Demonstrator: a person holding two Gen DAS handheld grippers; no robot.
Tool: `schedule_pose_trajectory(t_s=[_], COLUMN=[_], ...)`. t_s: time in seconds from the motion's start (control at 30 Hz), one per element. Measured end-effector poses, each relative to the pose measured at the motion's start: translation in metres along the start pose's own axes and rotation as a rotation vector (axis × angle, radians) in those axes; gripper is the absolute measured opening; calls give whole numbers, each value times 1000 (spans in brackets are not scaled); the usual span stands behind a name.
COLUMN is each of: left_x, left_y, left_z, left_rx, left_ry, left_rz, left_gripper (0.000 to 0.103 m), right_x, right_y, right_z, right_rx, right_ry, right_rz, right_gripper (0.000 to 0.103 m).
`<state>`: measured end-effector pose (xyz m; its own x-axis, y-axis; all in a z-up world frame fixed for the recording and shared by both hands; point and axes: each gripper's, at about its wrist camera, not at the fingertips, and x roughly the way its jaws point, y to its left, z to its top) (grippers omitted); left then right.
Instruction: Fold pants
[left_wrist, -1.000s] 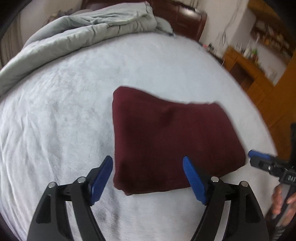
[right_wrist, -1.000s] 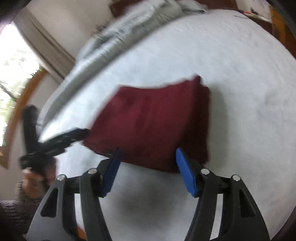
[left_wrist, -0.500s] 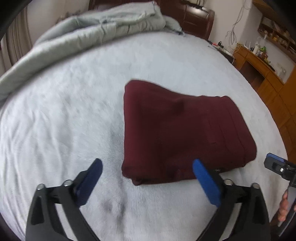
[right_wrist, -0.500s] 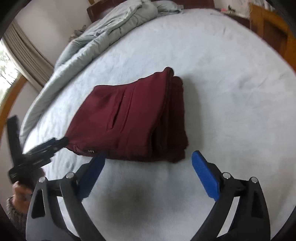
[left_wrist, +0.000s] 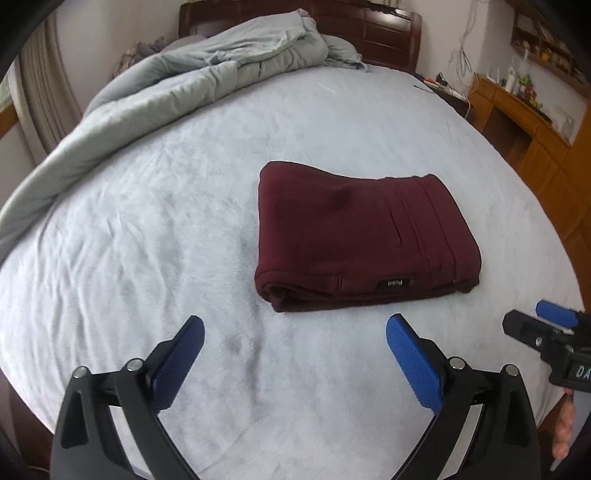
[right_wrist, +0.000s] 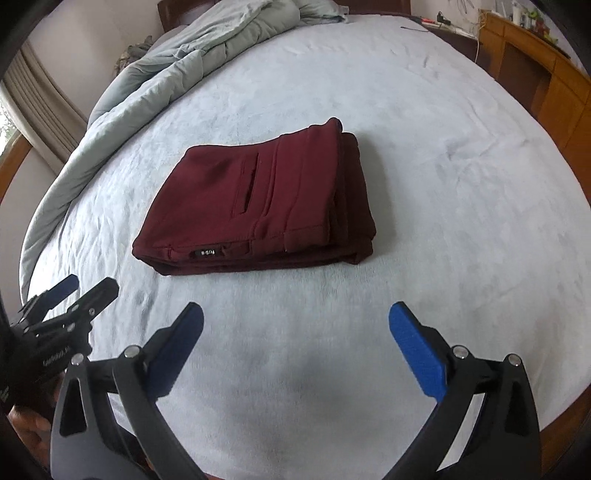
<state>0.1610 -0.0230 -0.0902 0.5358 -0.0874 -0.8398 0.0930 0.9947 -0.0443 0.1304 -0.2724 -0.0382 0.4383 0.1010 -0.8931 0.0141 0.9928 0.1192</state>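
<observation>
Dark red pants (left_wrist: 362, 232) (right_wrist: 266, 199) lie folded into a thick rectangle on the pale blue bed (left_wrist: 155, 229) (right_wrist: 424, 155), a small black label on the near edge. My left gripper (left_wrist: 295, 328) hangs open above the bed in front of the bundle, its blue pads wide apart with nothing between them. My right gripper (right_wrist: 295, 314) is likewise open and empty, short of the bundle's near edge. Each gripper shows in the other's view: the right gripper (left_wrist: 554, 332) at the right edge of the left wrist view, the left gripper (right_wrist: 70, 295) at the left edge of the right wrist view.
A rumpled grey duvet (left_wrist: 184, 85) (right_wrist: 177, 62) is piled along the far left of the bed by the dark wooden headboard (left_wrist: 380, 33). Wooden furniture (left_wrist: 535, 136) (right_wrist: 546, 70) with small items stands to the right. A curtain (right_wrist: 33, 99) hangs at the left.
Both grippers opened wide and drew back and up from the folded pants, which now lie farther from the fingertips. The bundle itself stays in place.
</observation>
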Motion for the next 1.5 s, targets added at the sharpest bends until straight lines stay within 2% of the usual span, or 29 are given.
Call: schedule_pose_trajectory(t_s=[0.27,0.63,0.9,1.5], left_x=[-17,-29,-36,-18], left_y=[-1,8,3,0], left_z=[-7,-11,-9,-16], left_rx=[11,-25,0,1], left_ry=[-13,-14,-32,18], left_rz=[2,-3,11,11], left_gripper=[99,99,99,99], right_x=[-13,-24,-24,-6], right_y=[10,16,20,20], right_z=[-9,-15,-17,-15], right_rx=[-27,-44,-42,-51], right_ry=[-16,-33,-26,6], right_rz=[-68,-100,-97,-115], right_gripper=[100,100,100,100])
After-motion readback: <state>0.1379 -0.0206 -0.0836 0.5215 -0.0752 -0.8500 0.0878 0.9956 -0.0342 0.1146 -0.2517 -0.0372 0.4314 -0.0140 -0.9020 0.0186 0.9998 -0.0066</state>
